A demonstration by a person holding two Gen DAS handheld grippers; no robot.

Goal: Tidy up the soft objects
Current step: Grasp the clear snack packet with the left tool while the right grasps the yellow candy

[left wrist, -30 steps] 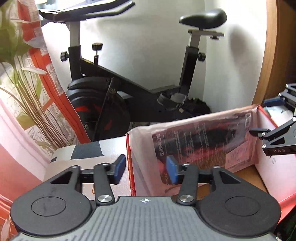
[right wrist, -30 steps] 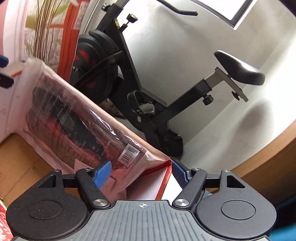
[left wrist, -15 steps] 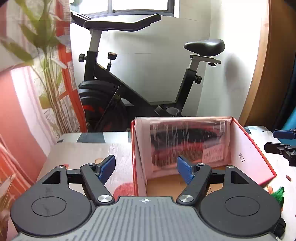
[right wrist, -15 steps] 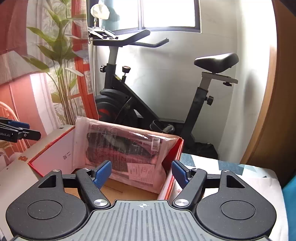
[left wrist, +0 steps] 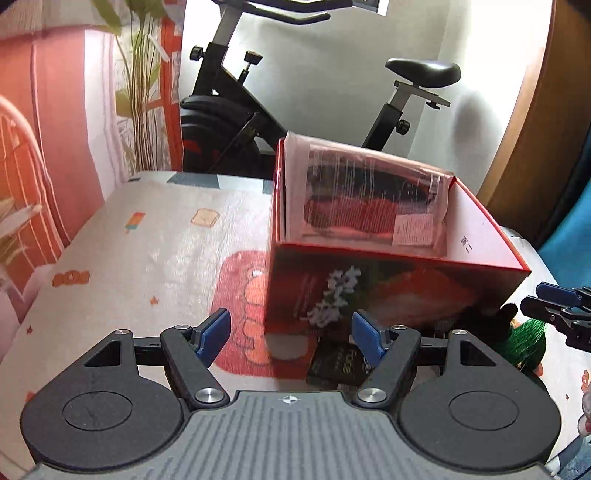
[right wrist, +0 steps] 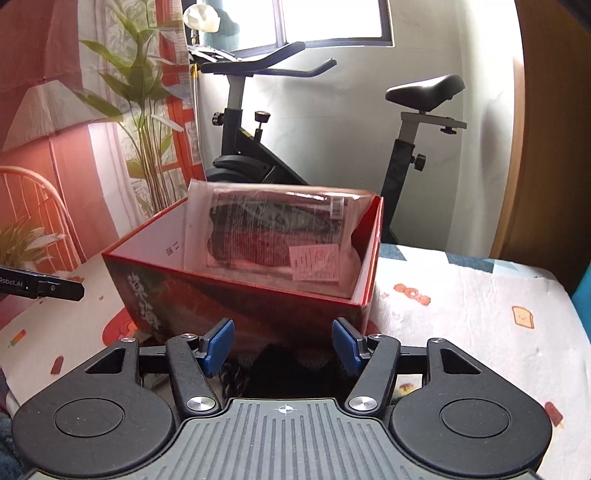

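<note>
Patterned fabric surface (right wrist: 480, 306) bears glossy red box (right wrist: 258, 299) holding crinkled plastic packet (right wrist: 273, 236).

I am working in a home, in what is looking like a spare room or bedroom. An exercise bike (right wrist: 325, 122) is standing against the white wall under a window (right wrist: 332, 18), and a cartoon-printed sheet (right wrist: 480, 302) is covering the bed beside a leafy wall hanging (right wrist: 122, 92).

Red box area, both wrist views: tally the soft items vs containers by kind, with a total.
Box: 1
Bagged garment, in the box: 1
Green tasselled item, beside the box: 1
Dark packet, in front of the box: 1
Dark items under the right claw, too hidden to count.
Total: 4
</note>
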